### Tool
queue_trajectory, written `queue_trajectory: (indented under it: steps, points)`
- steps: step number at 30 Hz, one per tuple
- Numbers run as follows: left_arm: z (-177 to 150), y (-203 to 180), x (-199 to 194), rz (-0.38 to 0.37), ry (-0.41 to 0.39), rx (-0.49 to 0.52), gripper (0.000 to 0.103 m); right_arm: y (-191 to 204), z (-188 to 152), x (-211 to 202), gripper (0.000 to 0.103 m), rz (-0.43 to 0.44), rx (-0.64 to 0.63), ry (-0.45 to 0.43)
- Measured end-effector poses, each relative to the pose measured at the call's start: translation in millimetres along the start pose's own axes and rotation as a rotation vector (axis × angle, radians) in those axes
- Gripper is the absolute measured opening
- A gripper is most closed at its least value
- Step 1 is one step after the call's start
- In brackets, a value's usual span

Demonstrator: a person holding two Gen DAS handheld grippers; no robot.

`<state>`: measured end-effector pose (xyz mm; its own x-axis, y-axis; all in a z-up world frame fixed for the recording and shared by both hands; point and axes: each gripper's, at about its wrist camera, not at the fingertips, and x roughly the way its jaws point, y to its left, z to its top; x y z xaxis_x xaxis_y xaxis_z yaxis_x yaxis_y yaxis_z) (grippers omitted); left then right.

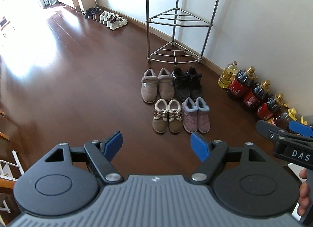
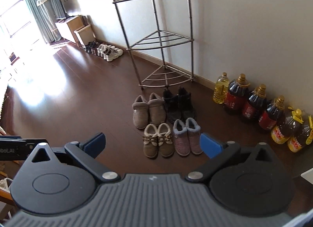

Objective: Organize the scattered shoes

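Both tongs, left [image 1: 157,146] and right [image 2: 153,144], spread wide, gripping nothing. Four shoe pairs [image 1: 173,97] sit paired in two rows on floor, just before metal corner rack [image 1: 176,21].

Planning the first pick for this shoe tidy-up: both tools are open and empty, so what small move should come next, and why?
Probably lower the right tool toward the purple slippers: they sit nearest it, the metal rack behind holds nothing, and the left tool is also open and empty.
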<state>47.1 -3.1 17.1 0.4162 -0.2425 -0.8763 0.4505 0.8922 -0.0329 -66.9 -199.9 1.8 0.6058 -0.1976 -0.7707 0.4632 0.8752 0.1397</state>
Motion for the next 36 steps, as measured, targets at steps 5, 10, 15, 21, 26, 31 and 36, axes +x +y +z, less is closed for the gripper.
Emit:
queue_trajectory:
  steps: [5, 10, 15, 21, 26, 31, 36]
  points:
    - [-13, 9, -9, -0.001, -0.003, 0.015, 0.079, 15, -12, -11, 0.102, -0.009, -0.006, -0.009]
    - [-25, 12, -14, -0.012, 0.003, 0.029, 0.079, 22, -22, -18, 0.102, -0.025, 0.004, -0.008]
    - [-30, 8, -15, -0.022, 0.018, 0.038, 0.079, 25, -31, -21, 0.102, -0.031, 0.004, 0.007]
    - [-30, 0, -15, -0.042, 0.018, 0.052, 0.079, 22, -30, -24, 0.102, -0.060, -0.006, 0.021]
    - [-34, -4, -16, -0.048, 0.029, 0.068, 0.079, 16, -29, -22, 0.102, -0.120, -0.002, 0.038]
    - [-38, -1, -16, -0.040, 0.038, 0.066, 0.079, 12, -28, -16, 0.102, -0.125, 0.020, 0.057]
    - [-40, 2, -11, -0.039, 0.046, 0.063, 0.079, 15, -27, -10, 0.102, -0.127, 0.012, 0.062]
